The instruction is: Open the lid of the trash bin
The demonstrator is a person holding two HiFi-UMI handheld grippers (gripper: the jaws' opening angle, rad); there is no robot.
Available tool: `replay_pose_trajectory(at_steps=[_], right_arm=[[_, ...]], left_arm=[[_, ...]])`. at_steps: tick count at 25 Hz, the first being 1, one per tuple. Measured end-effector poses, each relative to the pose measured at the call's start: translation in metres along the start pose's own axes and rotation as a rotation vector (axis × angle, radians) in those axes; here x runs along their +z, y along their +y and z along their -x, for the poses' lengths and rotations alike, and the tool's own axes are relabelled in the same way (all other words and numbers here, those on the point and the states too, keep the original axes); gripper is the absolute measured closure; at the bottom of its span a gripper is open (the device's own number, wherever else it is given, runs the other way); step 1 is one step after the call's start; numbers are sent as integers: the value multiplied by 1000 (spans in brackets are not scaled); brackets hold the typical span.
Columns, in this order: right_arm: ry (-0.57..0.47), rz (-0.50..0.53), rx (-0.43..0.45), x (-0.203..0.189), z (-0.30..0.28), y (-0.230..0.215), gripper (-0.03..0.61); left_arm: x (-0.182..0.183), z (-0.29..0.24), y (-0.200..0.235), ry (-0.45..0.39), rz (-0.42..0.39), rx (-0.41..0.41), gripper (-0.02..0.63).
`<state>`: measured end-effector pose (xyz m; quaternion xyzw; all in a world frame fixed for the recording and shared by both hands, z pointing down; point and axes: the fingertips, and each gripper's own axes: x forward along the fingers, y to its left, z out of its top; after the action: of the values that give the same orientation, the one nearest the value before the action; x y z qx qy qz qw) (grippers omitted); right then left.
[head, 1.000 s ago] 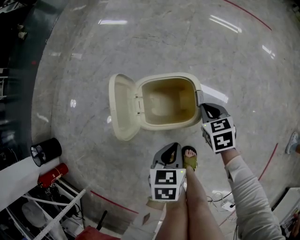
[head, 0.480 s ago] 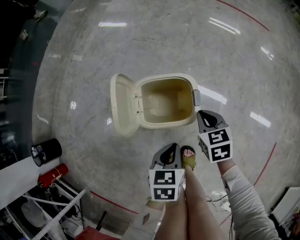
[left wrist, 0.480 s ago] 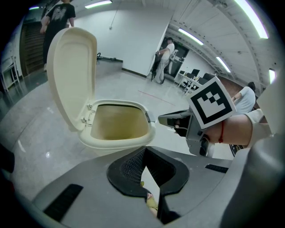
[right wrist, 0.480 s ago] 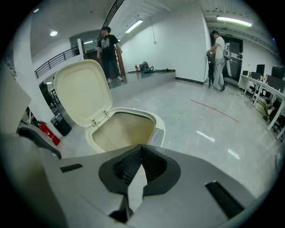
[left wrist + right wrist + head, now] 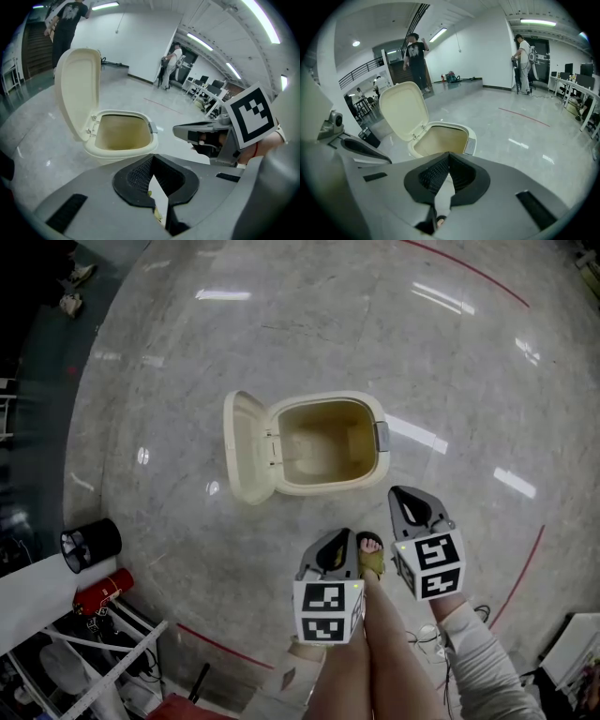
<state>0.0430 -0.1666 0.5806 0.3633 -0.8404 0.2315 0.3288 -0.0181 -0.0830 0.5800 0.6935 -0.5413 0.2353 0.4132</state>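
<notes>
Standing open on the glossy grey stone floor [image 5: 281, 324], the cream plastic trash bin [image 5: 323, 487] has its hinged lid [image 5: 246, 448] upright, opposite its grey front latch [image 5: 382, 436]. It looks light, stiff, smooth; the lid's front lip offers the hold. Near the bin, the left gripper [image 5: 345, 533] and right gripper [image 5: 399, 492] hang, fingers together, empty.

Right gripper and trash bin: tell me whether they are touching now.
Apart. The head view shows a strip of bare floor between the right gripper and the trash bin; the gripper's jaws are together, holding nothing.
</notes>
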Motion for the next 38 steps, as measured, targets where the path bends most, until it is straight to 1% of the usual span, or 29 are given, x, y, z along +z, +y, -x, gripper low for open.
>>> replay_pose_trajectory(at_steps=[8, 14, 21, 38], right_arm=[[-60, -65, 38, 15, 34, 22, 579], [-65, -55, 51, 17, 50, 34, 580], [-74, -63, 44, 18, 63, 38, 580], [-75, -68, 37, 9, 72, 40, 580]], left_arm=[[13, 19, -5, -38, 8, 0, 609], [13, 28, -9, -45, 7, 4, 609], [14, 36, -10, -60, 30, 17, 609], [14, 45, -9, -82, 47, 36, 609]])
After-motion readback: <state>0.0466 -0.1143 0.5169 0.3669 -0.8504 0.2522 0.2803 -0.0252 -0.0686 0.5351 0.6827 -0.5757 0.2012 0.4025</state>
